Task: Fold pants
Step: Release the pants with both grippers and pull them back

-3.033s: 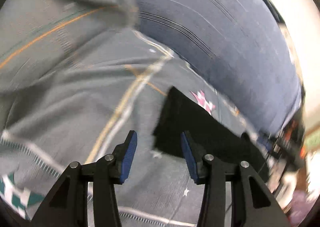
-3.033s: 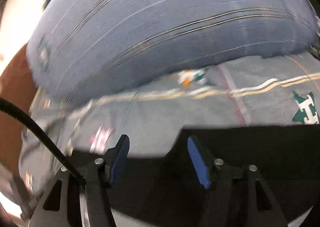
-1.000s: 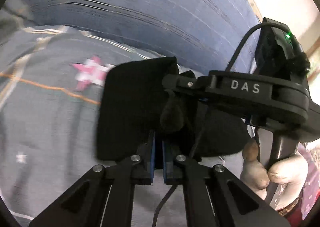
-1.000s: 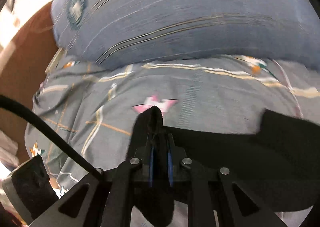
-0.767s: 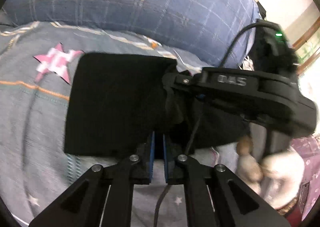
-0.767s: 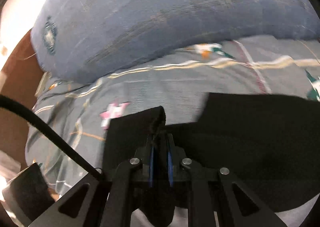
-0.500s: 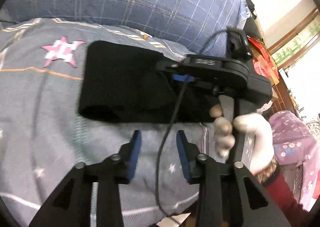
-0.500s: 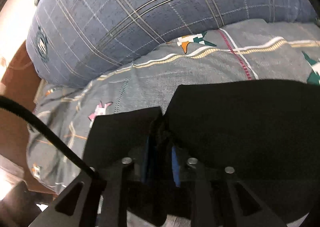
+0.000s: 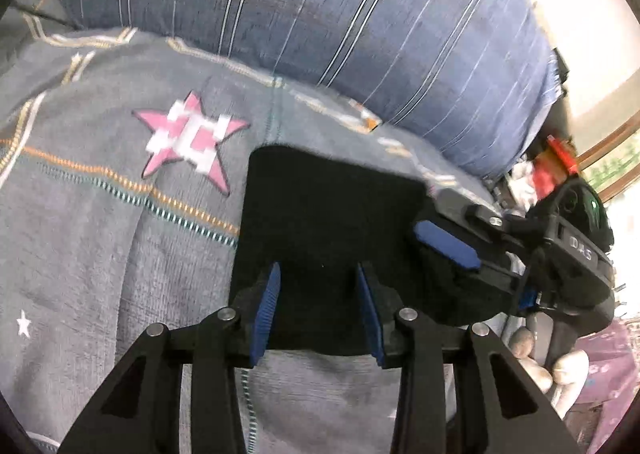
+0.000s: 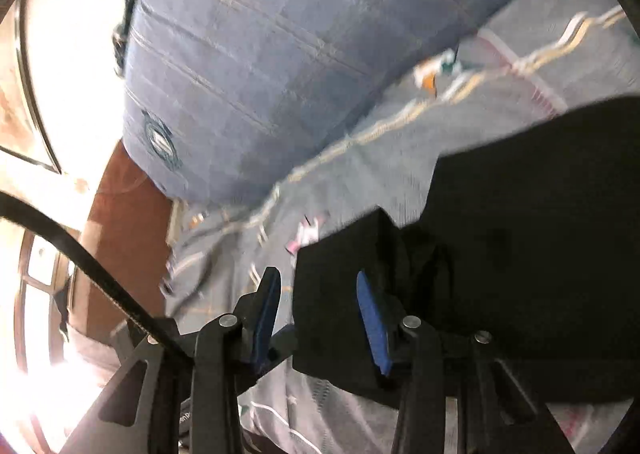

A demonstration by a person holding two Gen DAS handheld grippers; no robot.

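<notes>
Pants [image 9: 332, 230], black and folded into a flat block, lie on the grey bedspread [image 9: 100, 238] straight ahead of the left gripper [image 9: 318, 312] and under the right gripper [image 10: 318, 318], both wide open and empty, so I'd press the fold flat before regripping an edge.

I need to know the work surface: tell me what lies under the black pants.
The black pants lie on a grey patterned bedspread with a pink star beside them. The bedspread directly beneath the pants is covered.
</notes>
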